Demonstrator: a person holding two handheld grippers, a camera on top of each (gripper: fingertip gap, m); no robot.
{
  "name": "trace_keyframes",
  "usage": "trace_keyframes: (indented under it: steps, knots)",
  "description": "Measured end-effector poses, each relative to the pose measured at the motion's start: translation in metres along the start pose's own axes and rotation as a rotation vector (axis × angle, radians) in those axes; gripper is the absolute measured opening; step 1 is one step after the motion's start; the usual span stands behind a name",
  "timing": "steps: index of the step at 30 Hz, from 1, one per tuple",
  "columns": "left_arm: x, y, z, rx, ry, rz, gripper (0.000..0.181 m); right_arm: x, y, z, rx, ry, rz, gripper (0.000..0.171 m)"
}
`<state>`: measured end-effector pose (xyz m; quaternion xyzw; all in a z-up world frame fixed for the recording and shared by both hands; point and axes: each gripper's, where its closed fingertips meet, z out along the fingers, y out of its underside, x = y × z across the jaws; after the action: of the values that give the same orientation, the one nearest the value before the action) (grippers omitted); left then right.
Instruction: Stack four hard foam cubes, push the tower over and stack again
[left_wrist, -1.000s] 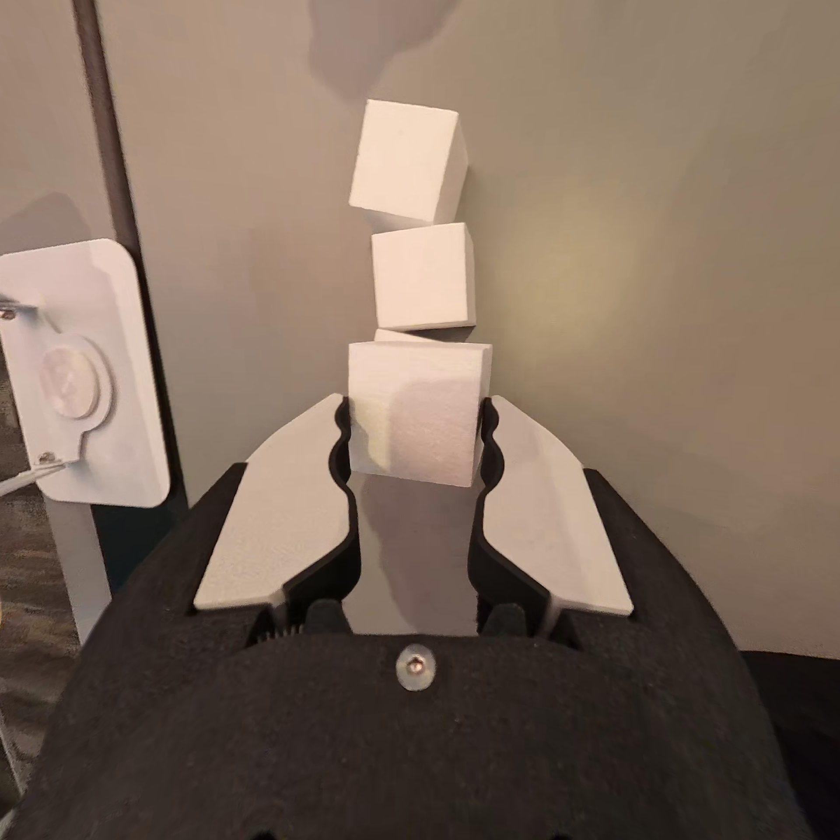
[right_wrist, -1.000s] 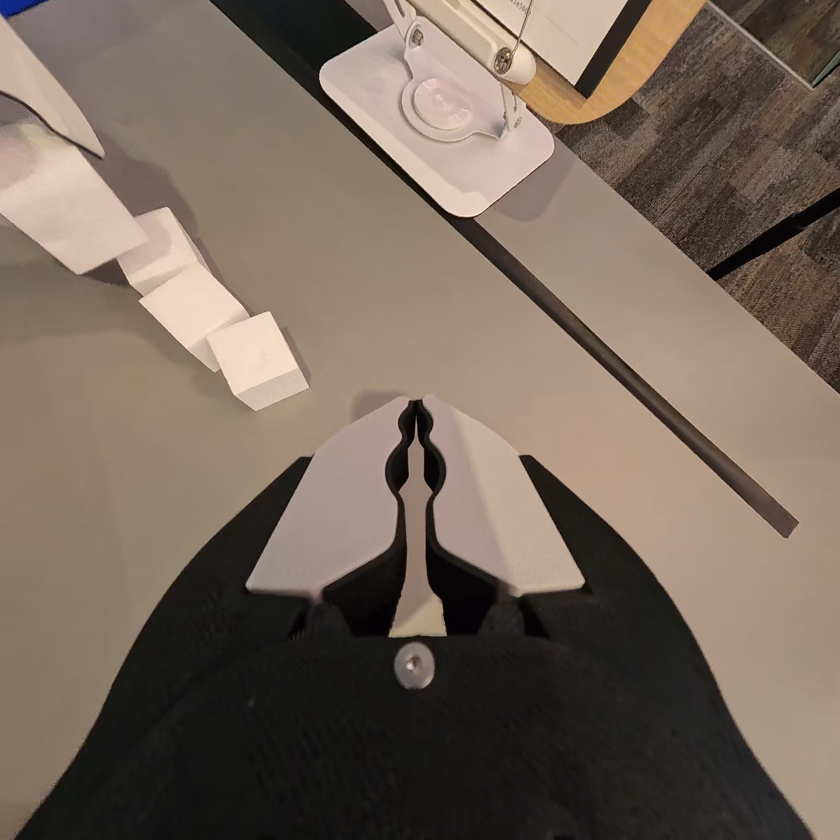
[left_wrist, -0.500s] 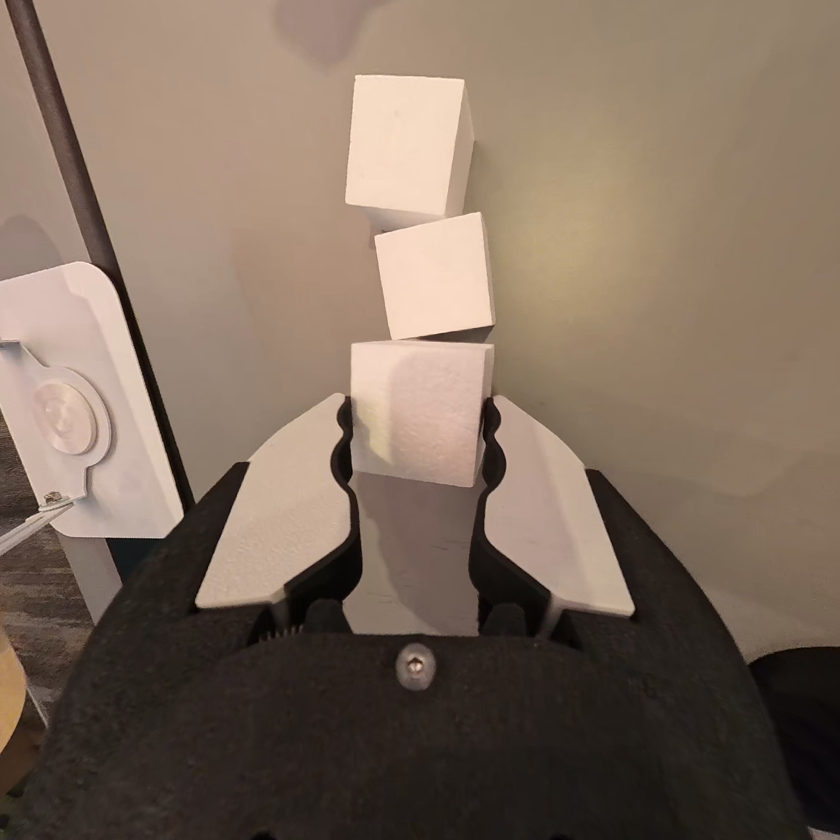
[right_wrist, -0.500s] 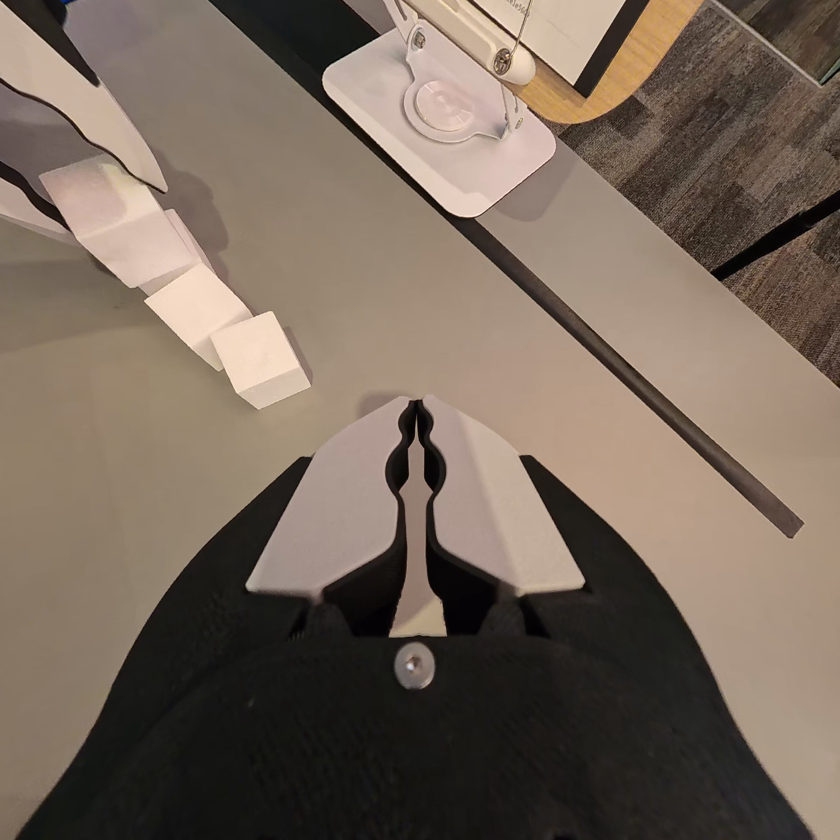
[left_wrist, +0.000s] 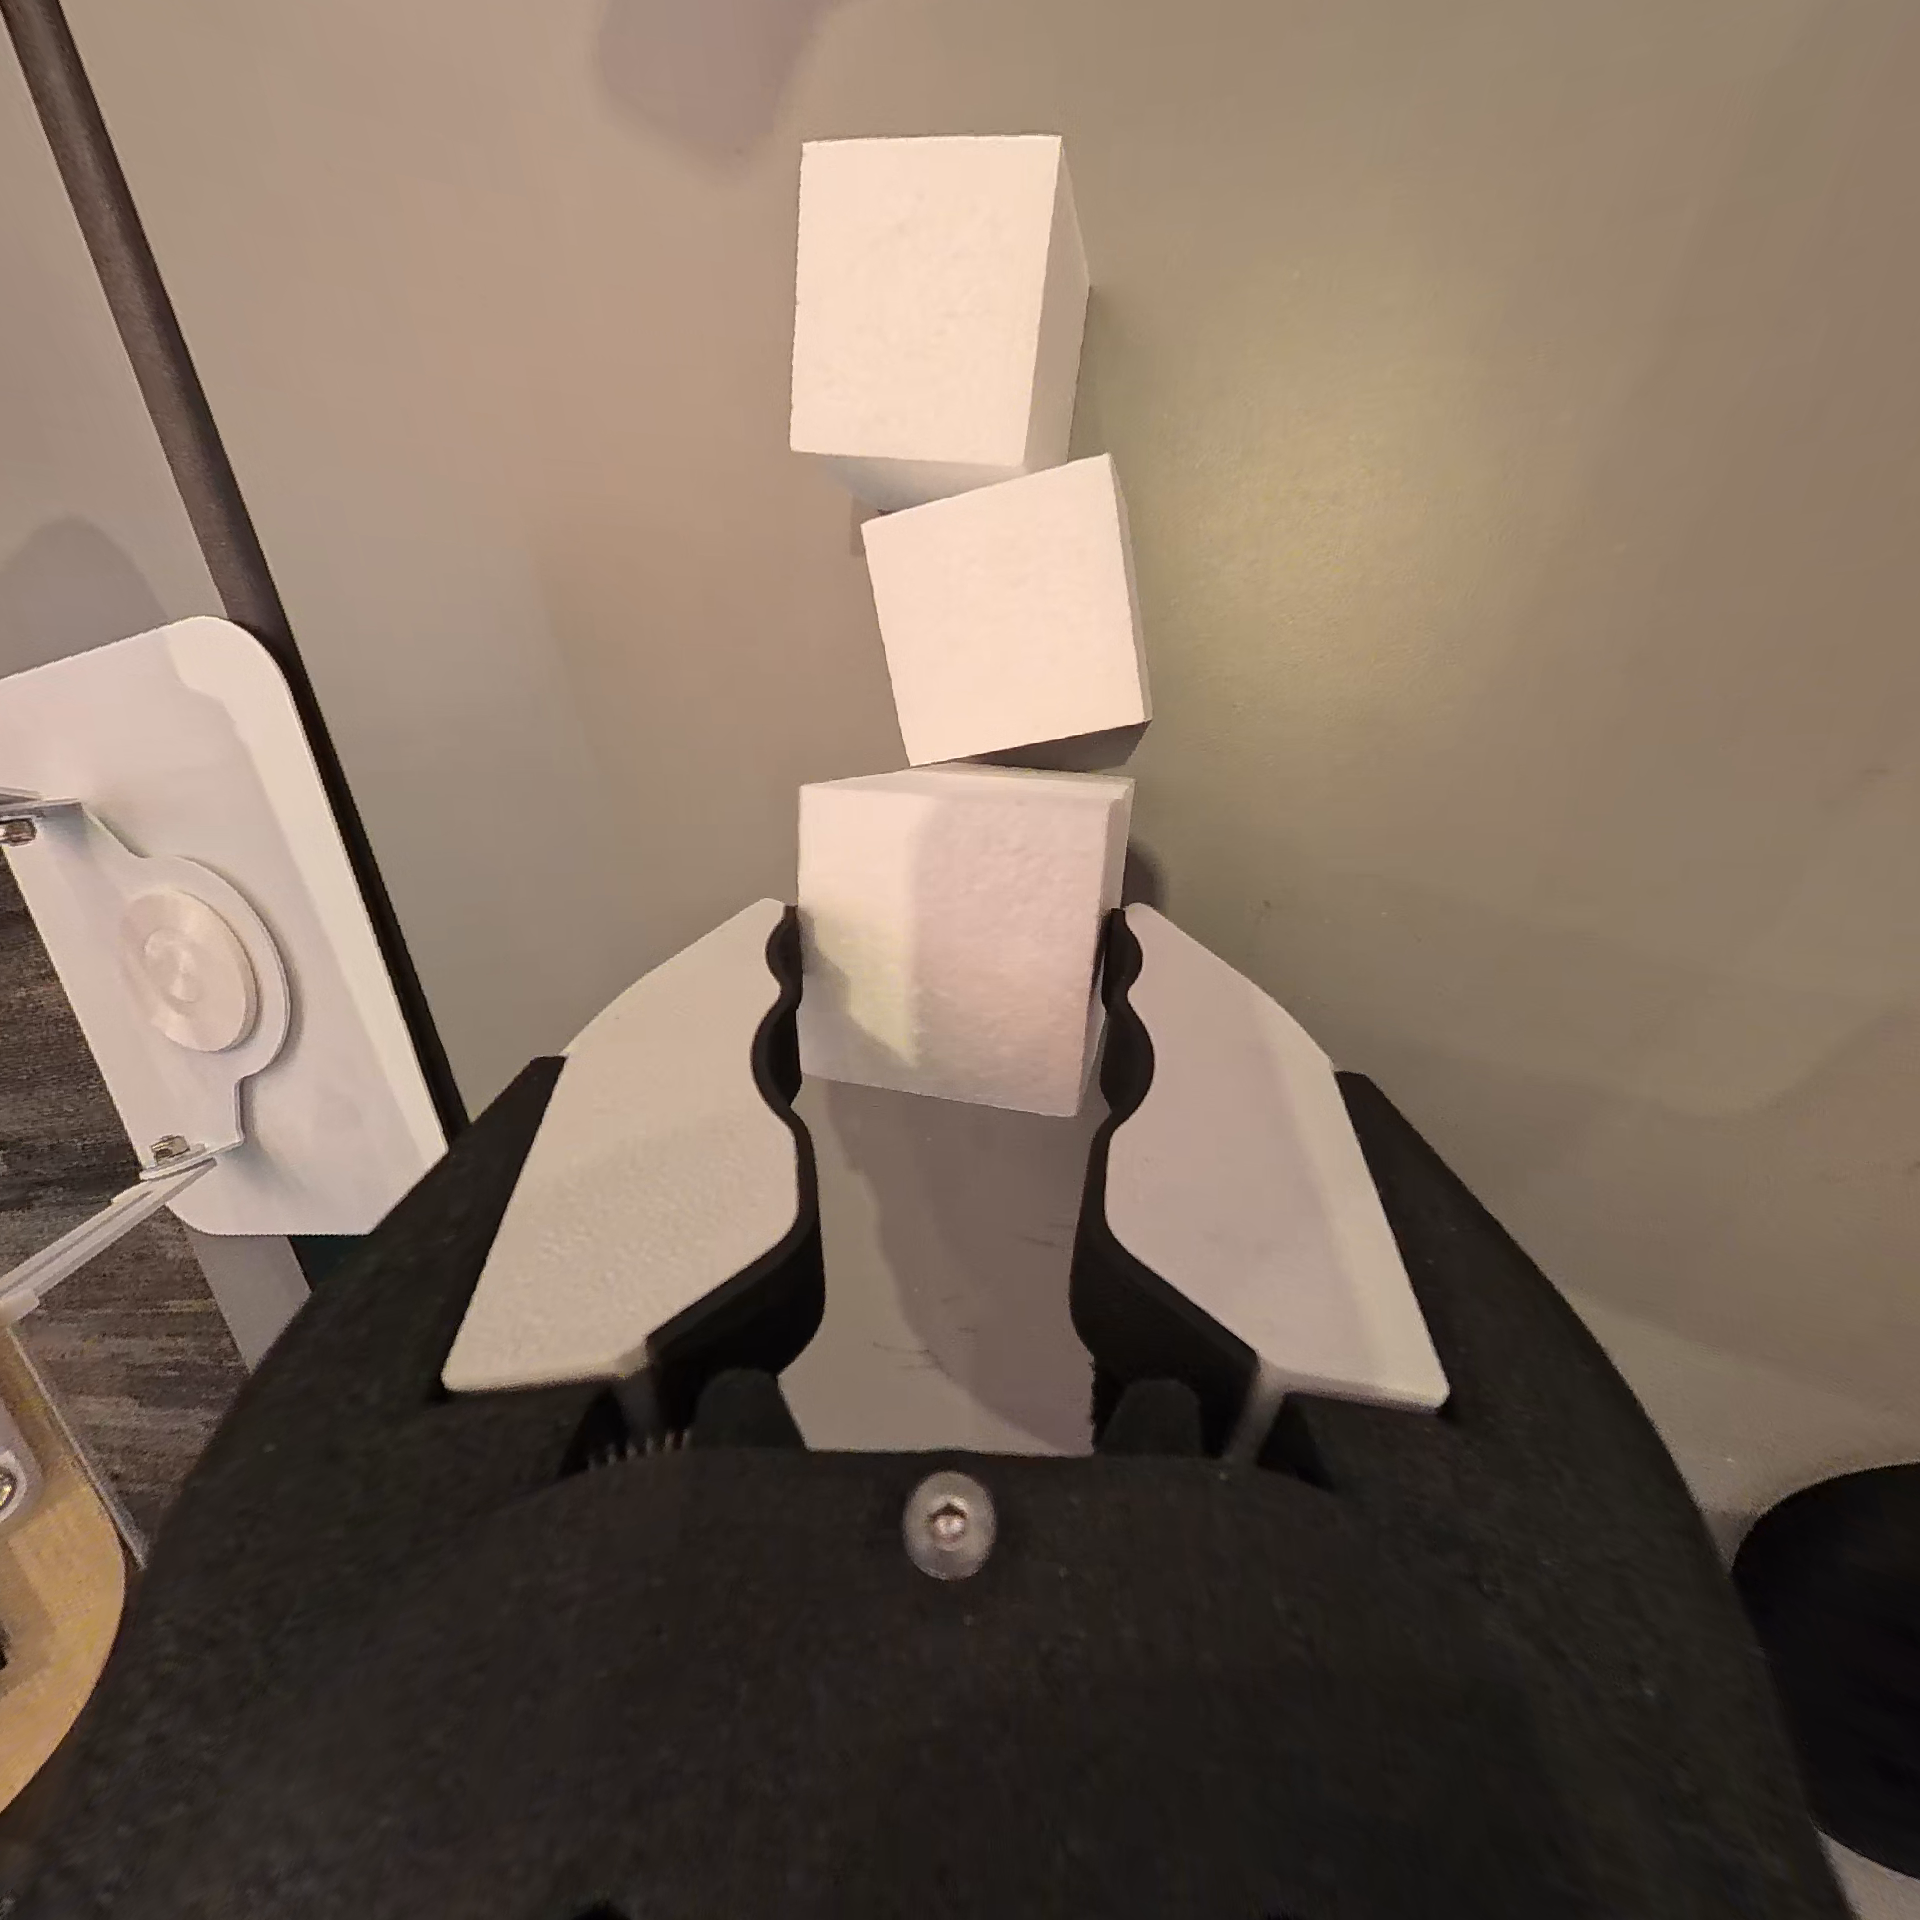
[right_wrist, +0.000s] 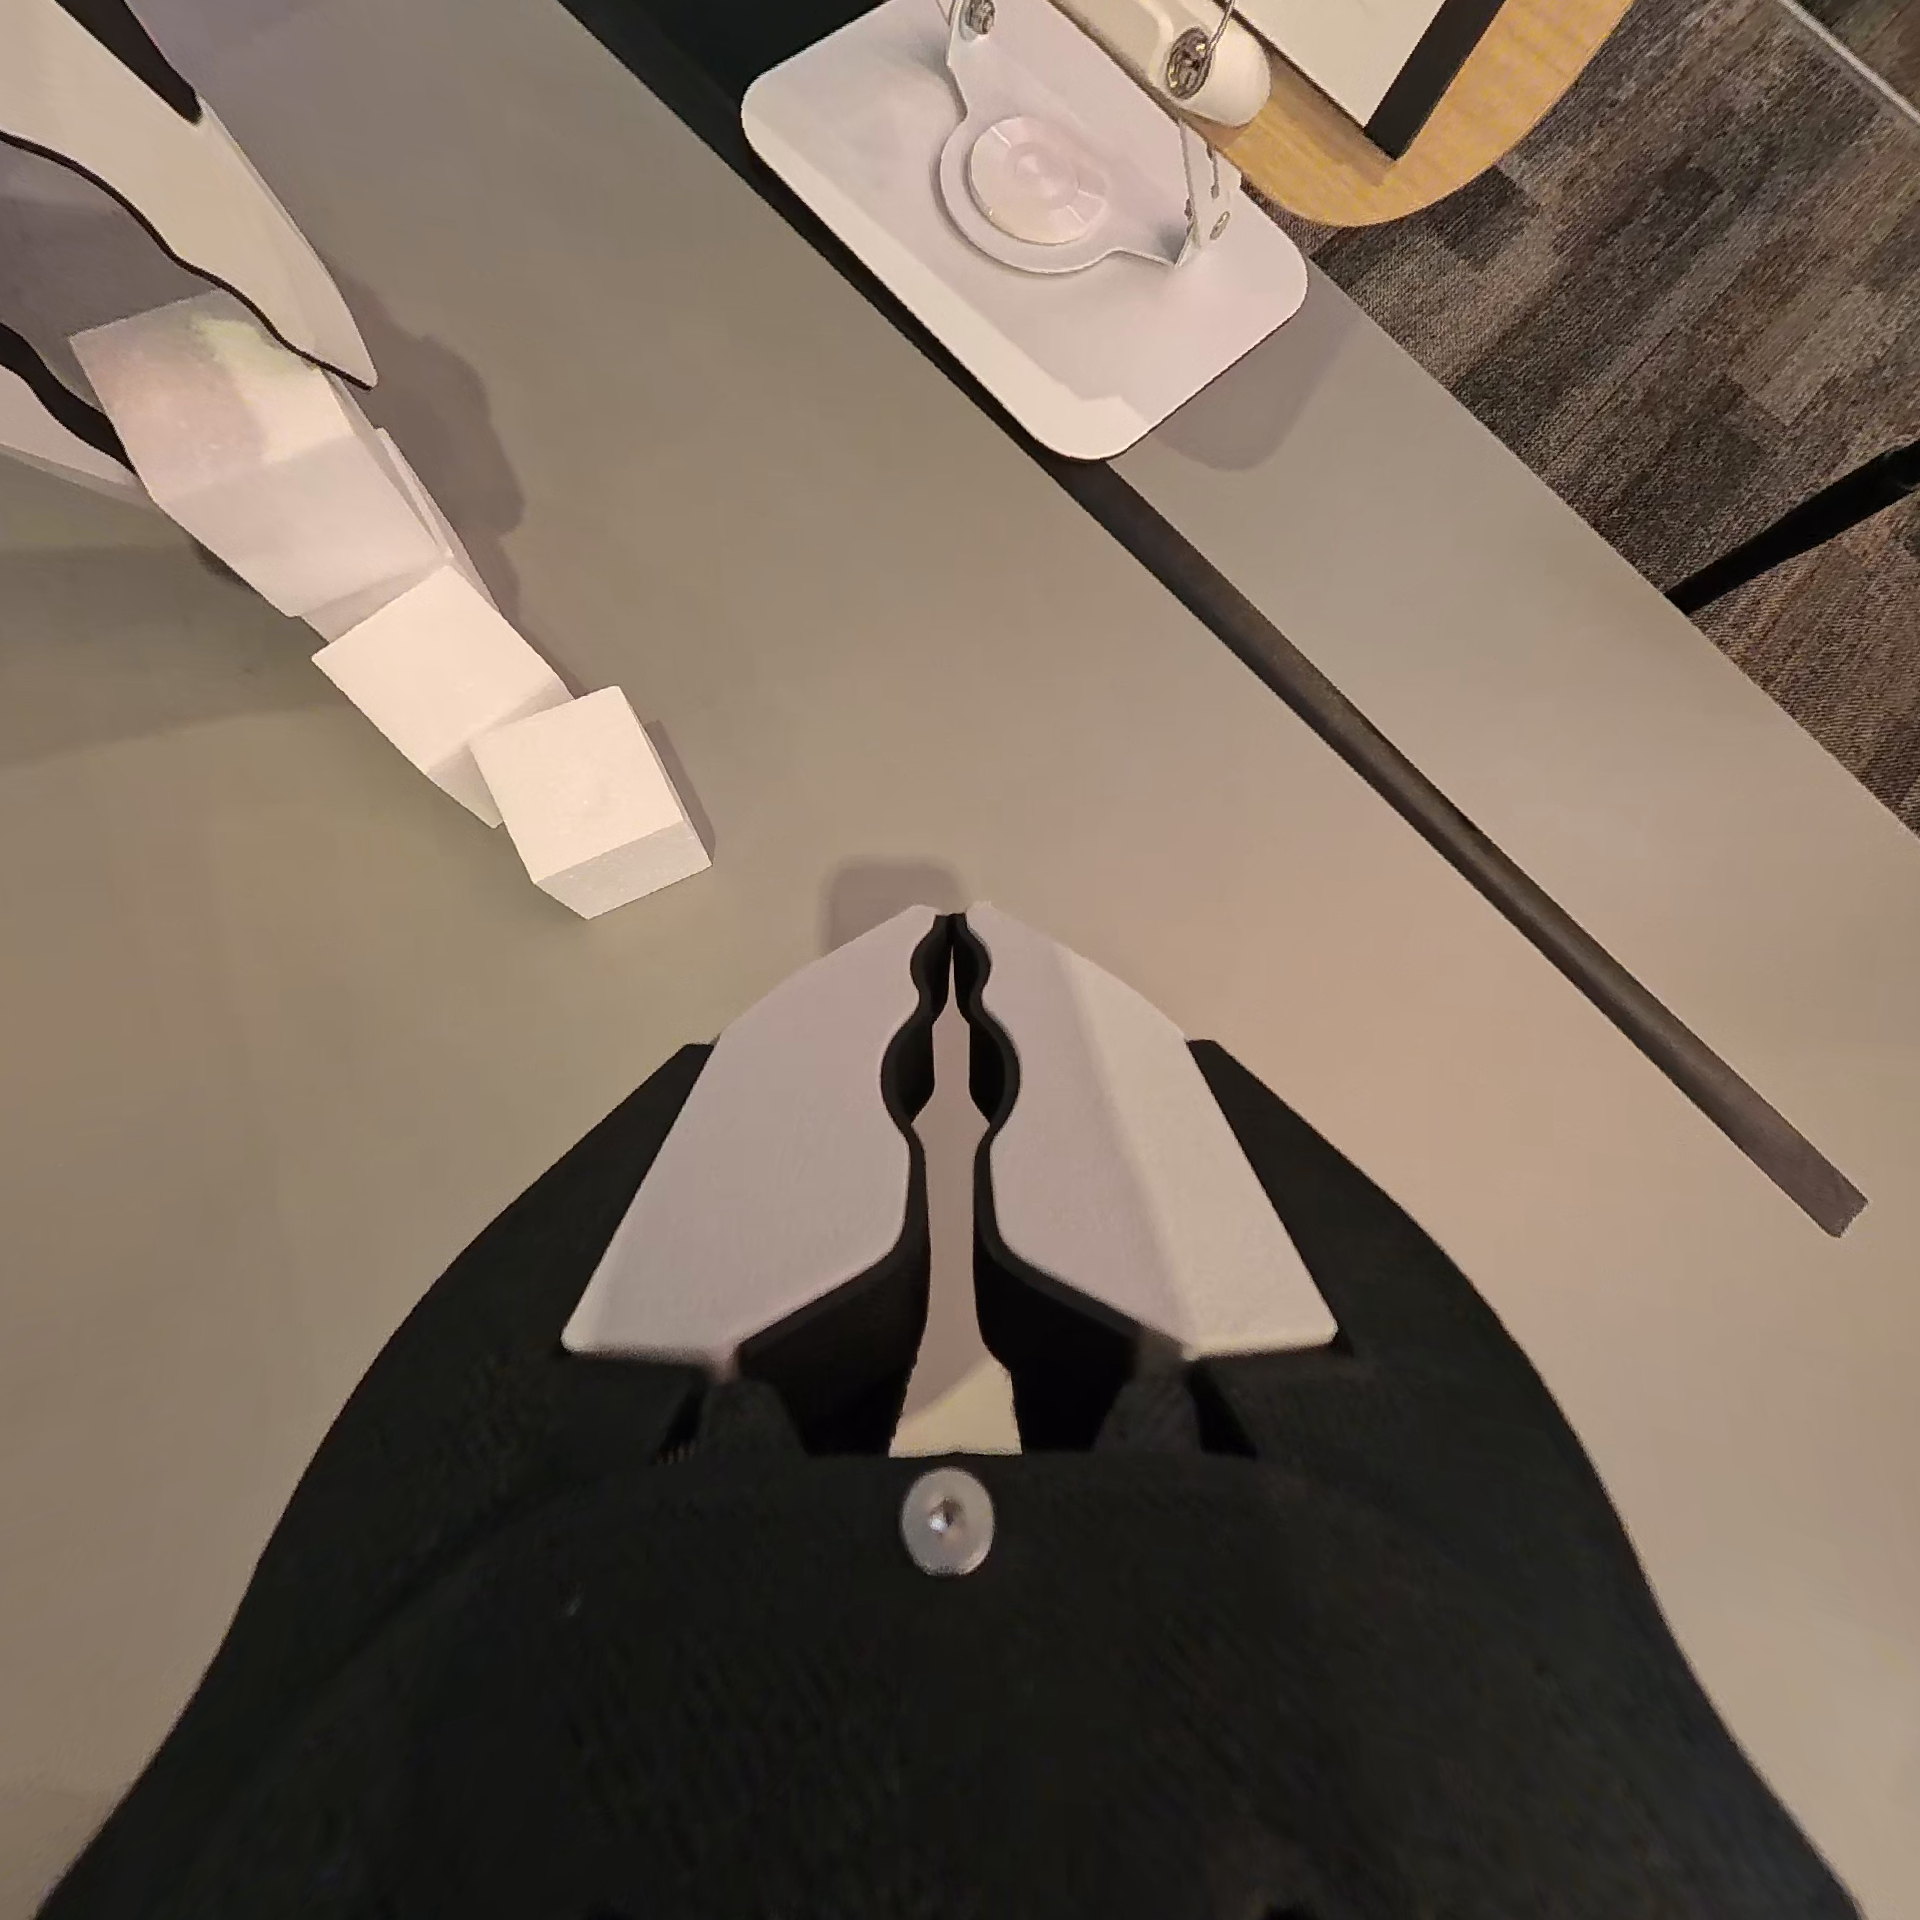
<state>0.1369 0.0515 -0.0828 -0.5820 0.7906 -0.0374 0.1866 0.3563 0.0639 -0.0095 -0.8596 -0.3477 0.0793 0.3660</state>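
My left gripper (left_wrist: 951, 925) is shut on a white foam cube (left_wrist: 956, 935), held just over the grey table (left_wrist: 1455, 623). A sliver of a second cube (left_wrist: 1039, 774) shows right behind it. Two more cubes (left_wrist: 1008, 613) (left_wrist: 925, 322) lie in a line beyond, touching. In the right wrist view the left gripper (right_wrist: 239, 426) holds its cube (right_wrist: 249, 488) at the upper left, with the hidden cube (right_wrist: 426, 520) under it and the other two (right_wrist: 436, 665) (right_wrist: 582, 800) trailing toward me. My right gripper (right_wrist: 954, 914) is shut and empty, to the right of the nearest cube.
A white stand base (right_wrist: 1039, 208) sits at the table's far side; it also shows in the left wrist view (left_wrist: 156, 935). A dark strip (right_wrist: 1455, 810) runs across the table. Carpet floor (right_wrist: 1714, 312) lies beyond the edge. A black round object (left_wrist: 1829, 1621) is at the lower right. The left gripper's tips are roughly 25 centimeters from the right gripper's.
My left gripper has carried its cube closer to the row of cubes and lower, covering most of the nearest one. The right gripper has barely moved and stays shut.
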Motion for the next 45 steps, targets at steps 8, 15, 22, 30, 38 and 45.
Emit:
trace_keyframes:
  steps: [8,15,22,30,38,45]
  knots:
    - [-0.008,-0.014,-0.019,0.134,-0.089,-0.091,0.087,-0.021,-0.005,0.017,0.011,-0.106,-0.011,0.006]
    - [-0.011,-0.035,-0.12,0.626,-0.294,-0.272,0.086,-0.074,-0.019,0.037,0.06,-0.327,-0.121,0.035]
    - [-0.015,0.004,-0.2,0.923,-0.508,-0.521,0.085,-0.101,-0.009,0.067,0.005,-0.388,-0.202,0.057]
    - [-0.002,0.017,-0.22,0.981,-0.518,-0.515,0.083,-0.122,0.003,0.092,-0.07,-0.366,-0.263,0.068]
    - [0.004,0.007,-0.224,0.96,-0.534,-0.445,0.082,-0.12,0.028,0.115,-0.173,-0.359,-0.298,0.061]
    - [0.0,0.012,-0.225,0.973,-0.535,-0.47,0.081,-0.11,0.029,0.109,-0.185,-0.342,-0.278,0.054]
